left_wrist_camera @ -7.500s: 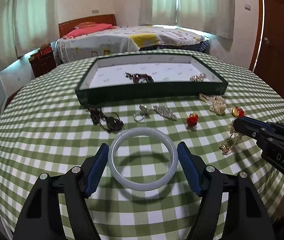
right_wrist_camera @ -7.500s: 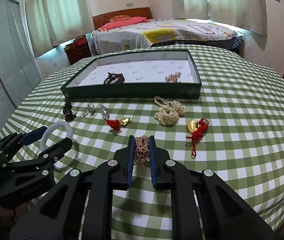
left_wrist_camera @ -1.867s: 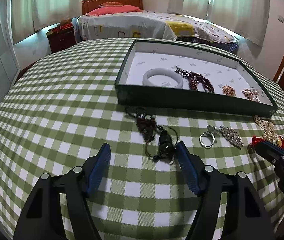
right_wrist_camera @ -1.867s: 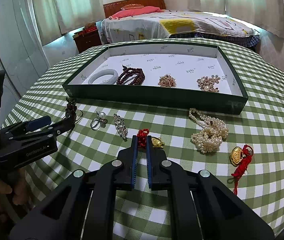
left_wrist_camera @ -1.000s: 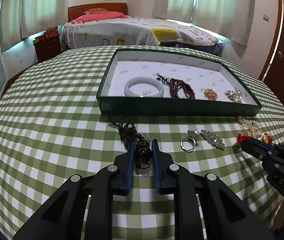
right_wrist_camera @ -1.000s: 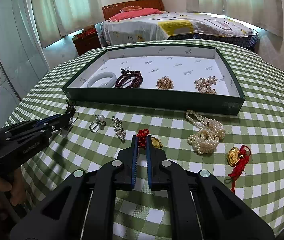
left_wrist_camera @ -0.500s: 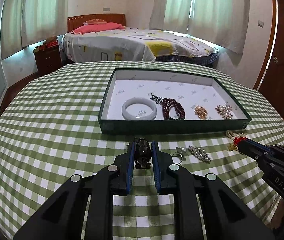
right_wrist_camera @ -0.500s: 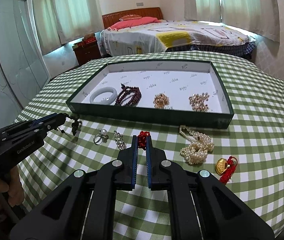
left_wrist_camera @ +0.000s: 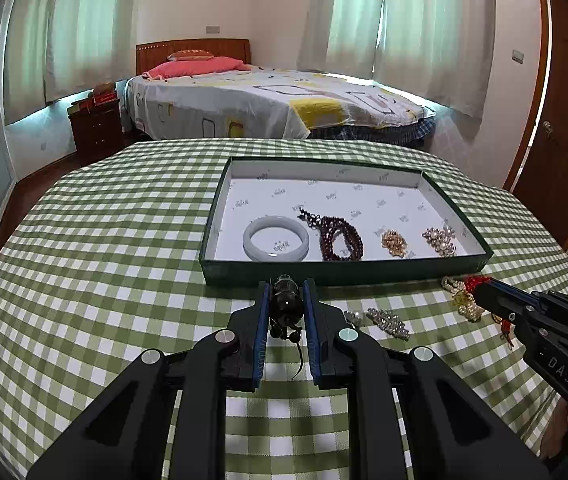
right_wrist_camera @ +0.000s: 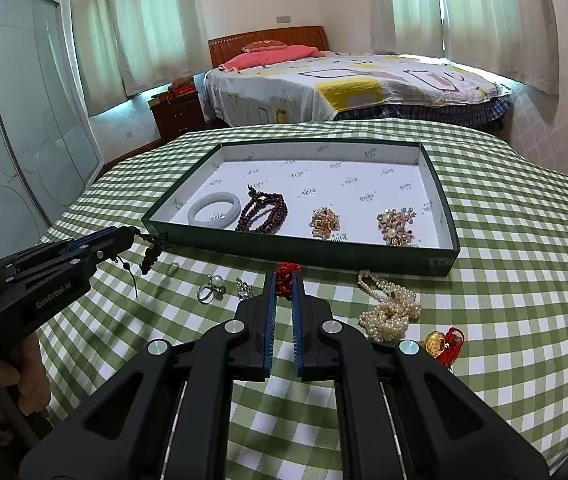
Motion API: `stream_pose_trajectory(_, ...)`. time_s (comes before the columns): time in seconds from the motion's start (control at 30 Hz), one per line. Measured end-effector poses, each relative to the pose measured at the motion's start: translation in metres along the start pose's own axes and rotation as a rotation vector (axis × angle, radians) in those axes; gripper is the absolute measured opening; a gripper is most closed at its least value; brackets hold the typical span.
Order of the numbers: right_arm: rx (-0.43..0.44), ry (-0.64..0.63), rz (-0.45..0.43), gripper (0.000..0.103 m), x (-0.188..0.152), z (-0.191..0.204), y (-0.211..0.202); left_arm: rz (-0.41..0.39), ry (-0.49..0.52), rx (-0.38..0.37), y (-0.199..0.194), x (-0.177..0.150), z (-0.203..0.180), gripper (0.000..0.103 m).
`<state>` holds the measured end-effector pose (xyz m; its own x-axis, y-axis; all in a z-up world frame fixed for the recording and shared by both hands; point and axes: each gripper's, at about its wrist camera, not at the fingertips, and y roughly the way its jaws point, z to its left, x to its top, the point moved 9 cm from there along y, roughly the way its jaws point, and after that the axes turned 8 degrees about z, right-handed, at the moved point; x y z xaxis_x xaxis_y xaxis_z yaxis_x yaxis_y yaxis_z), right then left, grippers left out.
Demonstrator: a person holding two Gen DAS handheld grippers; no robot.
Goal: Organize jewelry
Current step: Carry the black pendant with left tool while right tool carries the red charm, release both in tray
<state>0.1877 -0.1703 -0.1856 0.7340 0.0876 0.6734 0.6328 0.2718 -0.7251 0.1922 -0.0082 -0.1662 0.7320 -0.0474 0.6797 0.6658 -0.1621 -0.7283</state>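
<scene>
My left gripper [left_wrist_camera: 286, 288] is shut on a dark bead pendant with black cords [left_wrist_camera: 285, 306], held above the checked cloth just in front of the green tray [left_wrist_camera: 339, 274]. From the right wrist view the same pendant [right_wrist_camera: 151, 254] dangles off the left gripper [right_wrist_camera: 130, 234]. My right gripper [right_wrist_camera: 284, 278] is shut on a red knotted charm [right_wrist_camera: 285, 274], lifted off the cloth before the tray [right_wrist_camera: 439, 258]. Inside the tray lie a pale jade bangle [left_wrist_camera: 276, 238], dark red beads [left_wrist_camera: 339, 236], a gold piece [left_wrist_camera: 393, 242] and a pearl brooch [left_wrist_camera: 439, 236].
On the cloth lie a pearl ring [right_wrist_camera: 210, 290], a crystal clip [left_wrist_camera: 387, 322], a pearl necklace heap [right_wrist_camera: 389, 310] and a gold pendant on red cord [right_wrist_camera: 441, 344]. A person's hand [right_wrist_camera: 16, 376] grips the left tool. A bed and a nightstand stand beyond the round table.
Both grippers have risen with their pieces: the dark pendant and the red charm have left the cloth. The tray now sits lower and nearer in both views.
</scene>
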Motion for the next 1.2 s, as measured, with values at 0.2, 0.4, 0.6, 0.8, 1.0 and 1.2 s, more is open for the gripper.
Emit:
stream_pose_trajectory(0.2, 0.001, -0.002, -0.03, 0.008, 0.011, 0.0, -0.01, -0.022, -0.007, -0.019, -0.01, 0.012, -0.002, 0.018)
stream_pose_trajectory(0.4, 0.0, -0.007, -0.072, 0.008, 0.031, -0.001, -0.019, -0.06, 0.005, -0.045, -0.017, 0.033, -0.01, 0.018)
stream_pose_trajectory(0.6, -0.005, -0.014, -0.122, 0.008, 0.062, -0.006, -0.023, -0.099, 0.02, -0.064, -0.017, 0.06, -0.018, 0.018)
stream_pose_trajectory(0.8, -0.019, -0.014, -0.16, 0.008, 0.099, -0.019, -0.015, -0.134, 0.035, -0.062, 0.0, 0.097, -0.024, 0.018)
stream_pose_trajectory(1.0, -0.045, -0.008, -0.174, 0.008, 0.129, -0.039, 0.006, -0.14, 0.039, -0.052, 0.027, 0.126, -0.023, 0.018)
stream_pose_trajectory(1.2, -0.067, 0.007, -0.127, 0.008, 0.14, -0.061, 0.048, -0.08, 0.035, -0.034, 0.076, 0.135, -0.017, 0.018)
